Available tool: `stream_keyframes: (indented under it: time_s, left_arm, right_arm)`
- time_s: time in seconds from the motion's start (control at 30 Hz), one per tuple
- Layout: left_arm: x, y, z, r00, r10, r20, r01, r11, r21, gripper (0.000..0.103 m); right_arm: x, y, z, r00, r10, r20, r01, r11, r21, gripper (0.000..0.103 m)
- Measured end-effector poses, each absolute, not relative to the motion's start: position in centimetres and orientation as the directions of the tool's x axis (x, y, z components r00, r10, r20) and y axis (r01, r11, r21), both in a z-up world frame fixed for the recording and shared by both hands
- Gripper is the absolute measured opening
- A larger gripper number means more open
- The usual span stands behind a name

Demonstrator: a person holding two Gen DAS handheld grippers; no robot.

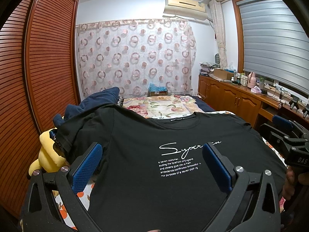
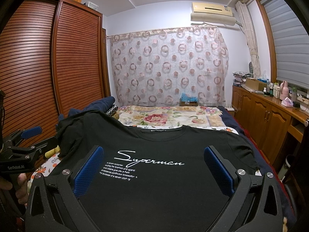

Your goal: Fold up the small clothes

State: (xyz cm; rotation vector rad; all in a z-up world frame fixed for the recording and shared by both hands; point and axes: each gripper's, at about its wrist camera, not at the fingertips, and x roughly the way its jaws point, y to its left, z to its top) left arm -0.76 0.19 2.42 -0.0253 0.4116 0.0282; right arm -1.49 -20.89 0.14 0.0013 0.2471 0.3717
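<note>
With both the left gripper (image 1: pixel 152 166) and right gripper (image 2: pixel 153 171) spread wide above the black T-shirt (image 2: pixel 164 189), its bunched left sleeve (image 1: pixel 77 135) could fold crooked.

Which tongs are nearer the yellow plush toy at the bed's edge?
Left. The left tongs hang open over the shirt with the plush toy just beside their left finger; the right tongs are open farther right, over the shirt's other half.
</note>
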Motion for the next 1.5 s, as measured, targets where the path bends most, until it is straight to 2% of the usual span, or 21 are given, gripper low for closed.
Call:
stream_keyframes:
  time_s: [0.7, 1.17, 1.5]
  left_arm:
    - [-0.7, 0.1, 2.7, 0.911, 0.034, -0.41, -0.04, 0.999, -0.006, 0.103]
    - [1.3, 7.0, -0.5, 0.867, 0.052, -0.496, -0.078, 0.996, -0.032, 0.103]
    - [1.5, 12.8, -0.7, 0.873, 0.096, -0.478, -0.13, 0.991, -0.037, 0.101]
  right_arm:
    - [-0.2, -20.4, -0.1, 0.889, 0.372, -0.266, -0.373, 0.926, 0.047, 0.103]
    - [3.7, -19.2, -1.4, 0.814, 0.43, -0.39, -0.461, 0.887, 0.014, 0.103]
    - [5.4, -19.5, -1.4, 0.777, 0.463, -0.426, -0.504, 0.864, 0.019, 0.102]
